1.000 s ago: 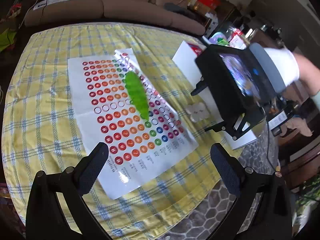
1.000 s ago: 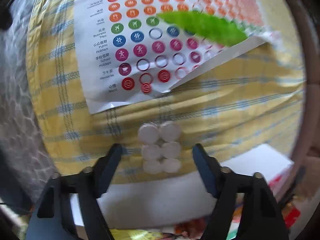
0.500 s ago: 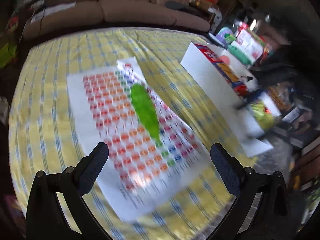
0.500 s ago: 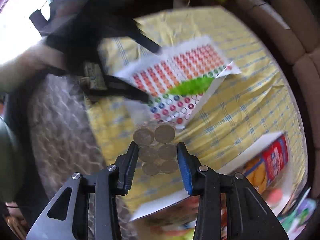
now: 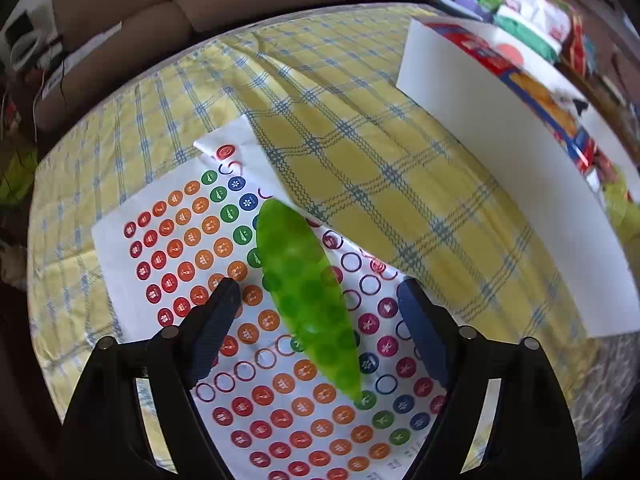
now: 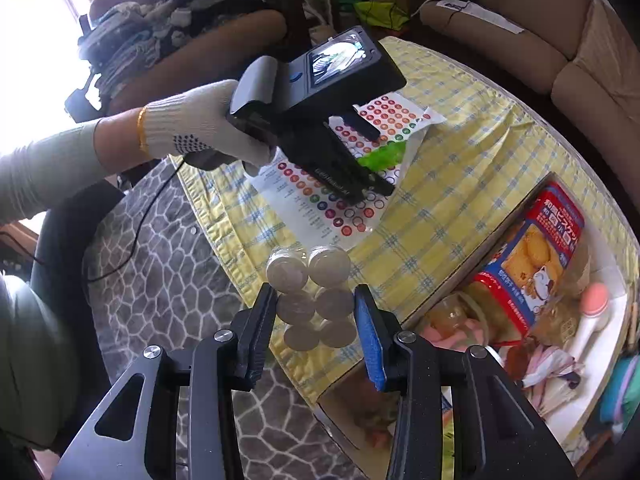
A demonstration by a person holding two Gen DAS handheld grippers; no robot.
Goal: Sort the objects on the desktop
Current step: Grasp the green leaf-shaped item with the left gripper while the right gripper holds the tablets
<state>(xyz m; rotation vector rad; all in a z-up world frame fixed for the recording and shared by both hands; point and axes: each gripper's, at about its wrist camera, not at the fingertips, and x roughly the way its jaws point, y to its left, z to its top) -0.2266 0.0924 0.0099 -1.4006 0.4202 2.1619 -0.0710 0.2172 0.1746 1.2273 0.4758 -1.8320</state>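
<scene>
A green translucent pod-shaped toy (image 5: 304, 288) lies on a sheet of round colour stickers (image 5: 184, 248) on the yellow checked tablecloth. My left gripper (image 5: 318, 292) points down over it, a finger on each side. Its jaws are closing and the pads stand clear of the toy. In the right wrist view, a gloved hand holds the left gripper (image 6: 380, 162) over the sheet. My right gripper (image 6: 315, 296) is shut on a clear blister pack of white round discs (image 6: 308, 272). The pack hangs above the table's near edge.
A white open box (image 5: 500, 168) stands at the table's right side, holding a red biscuit tin (image 6: 536, 248), a jar and other items. A brown sofa (image 5: 200, 4) runs behind the table. Patterned grey carpet (image 6: 160, 280) lies below the table edge.
The left gripper came in low over the green toy and its jaws narrowed around it. The right gripper shut on the disc pack, lifted it off the cloth and swung round.
</scene>
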